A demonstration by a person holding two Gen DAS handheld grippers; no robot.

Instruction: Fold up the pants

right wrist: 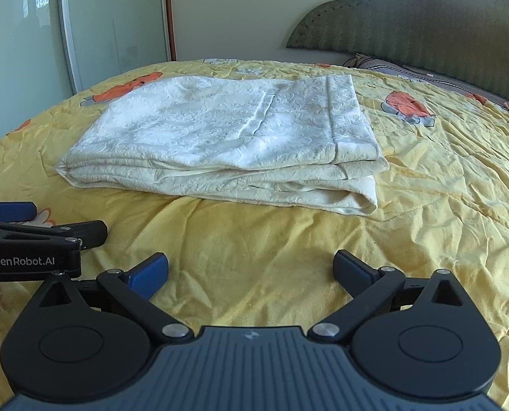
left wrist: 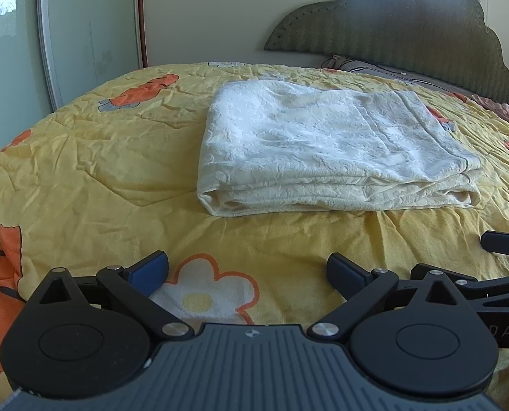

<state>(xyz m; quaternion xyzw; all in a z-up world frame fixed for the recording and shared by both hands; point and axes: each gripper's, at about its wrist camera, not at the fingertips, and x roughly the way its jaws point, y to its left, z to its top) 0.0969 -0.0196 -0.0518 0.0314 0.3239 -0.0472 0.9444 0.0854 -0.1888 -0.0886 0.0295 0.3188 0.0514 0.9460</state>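
One folded pair of pants [left wrist: 329, 144], two hand-held grippers (left [left wrist: 247, 270], right [right wrist: 251, 270]), one quilt [left wrist: 93, 171].

Daylit bedroom [left wrist: 220, 10], green scalloped headboard [left wrist: 408, 27]

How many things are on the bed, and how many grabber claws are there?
Folded white pants: 1
Yellow flowery bedspread: 1
Pillow by the headboard: 1
Grabbers: 2, the left gripper and the right gripper, both open and holding nothing
Total: 5
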